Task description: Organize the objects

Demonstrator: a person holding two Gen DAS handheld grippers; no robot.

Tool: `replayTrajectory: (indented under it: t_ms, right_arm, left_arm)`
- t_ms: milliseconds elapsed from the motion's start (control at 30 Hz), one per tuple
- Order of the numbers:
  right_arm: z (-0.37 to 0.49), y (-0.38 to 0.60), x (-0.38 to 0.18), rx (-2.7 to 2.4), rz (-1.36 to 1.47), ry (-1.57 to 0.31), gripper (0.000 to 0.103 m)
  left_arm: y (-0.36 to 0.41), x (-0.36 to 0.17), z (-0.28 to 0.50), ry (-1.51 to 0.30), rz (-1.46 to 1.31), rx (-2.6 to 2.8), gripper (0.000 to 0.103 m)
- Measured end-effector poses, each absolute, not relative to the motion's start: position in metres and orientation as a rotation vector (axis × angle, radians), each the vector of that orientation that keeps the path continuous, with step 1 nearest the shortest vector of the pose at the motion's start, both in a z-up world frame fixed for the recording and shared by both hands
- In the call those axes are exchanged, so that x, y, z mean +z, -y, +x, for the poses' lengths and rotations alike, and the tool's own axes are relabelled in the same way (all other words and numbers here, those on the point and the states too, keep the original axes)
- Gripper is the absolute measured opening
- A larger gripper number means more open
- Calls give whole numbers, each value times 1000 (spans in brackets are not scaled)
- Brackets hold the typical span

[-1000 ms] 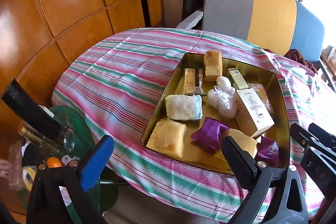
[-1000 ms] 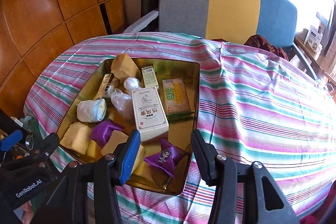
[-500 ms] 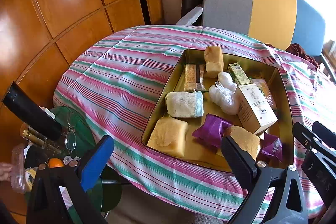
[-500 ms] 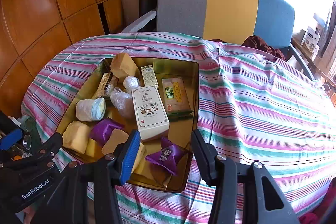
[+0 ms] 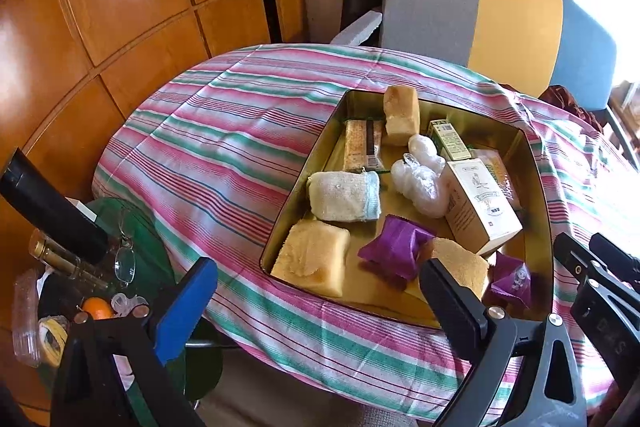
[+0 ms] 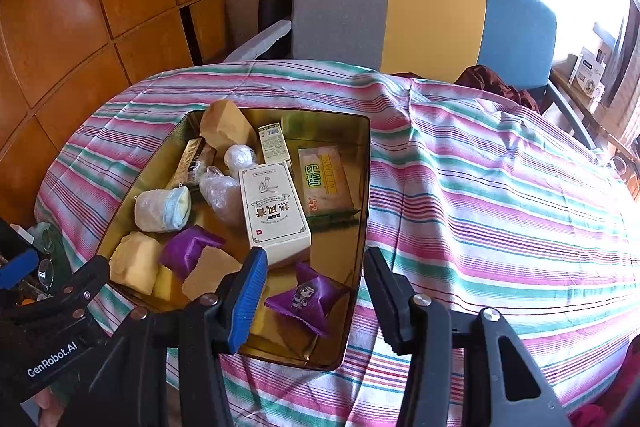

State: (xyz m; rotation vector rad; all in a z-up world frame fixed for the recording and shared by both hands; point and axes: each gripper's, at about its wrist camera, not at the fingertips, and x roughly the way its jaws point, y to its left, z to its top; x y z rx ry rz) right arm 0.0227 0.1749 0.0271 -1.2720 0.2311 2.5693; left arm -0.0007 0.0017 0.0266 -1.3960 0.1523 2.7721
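A gold metal tray (image 5: 542, 211) (image 6: 362, 187) sits on the striped tablecloth (image 6: 500, 211). It holds yellow sponges (image 5: 312, 257), a rolled white cloth (image 5: 344, 191), purple pouches (image 6: 306, 297), a white box (image 6: 274, 207), a green-and-orange packet (image 6: 324, 179), clear plastic bundles (image 5: 420, 179) and a snack bar (image 5: 360, 147). My left gripper (image 5: 316, 297) hovers open over the tray's near left edge with nothing between its fingers. Held above the near right corner, my right gripper (image 6: 316, 285) is open too, above one purple pouch without touching it.
A grey, yellow and blue chair (image 6: 420, 11) stands behind the table. Wooden wall panels (image 5: 120, 7) are at the left. A low green stand (image 5: 132, 239) at the near left carries glasses, a bottle and an orange. The cloth right of the tray is bare.
Both views have shifted only slightly, with the tray a touch lower in the left wrist frame. Neither gripper has changed its opening, and nothing in the tray has moved.
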Motion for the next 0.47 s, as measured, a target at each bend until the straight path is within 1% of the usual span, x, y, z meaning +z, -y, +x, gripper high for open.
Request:
replayTrajectory:
  t_ms: [200,300,467]
  right_arm:
    - [22,-174,28,2571,-1265,-220,51]
    - [22,-174,28,2574,-1261,-221,51]
    - [23,-175,28,2575,-1258,-226,51]
  left_arm:
    - [-5,25,-1,-156,-1402,2758,101]
    - [-6,25,0,-168,-1402,2772,97]
    - [-6,24,0,-189,-1399,2793,96]
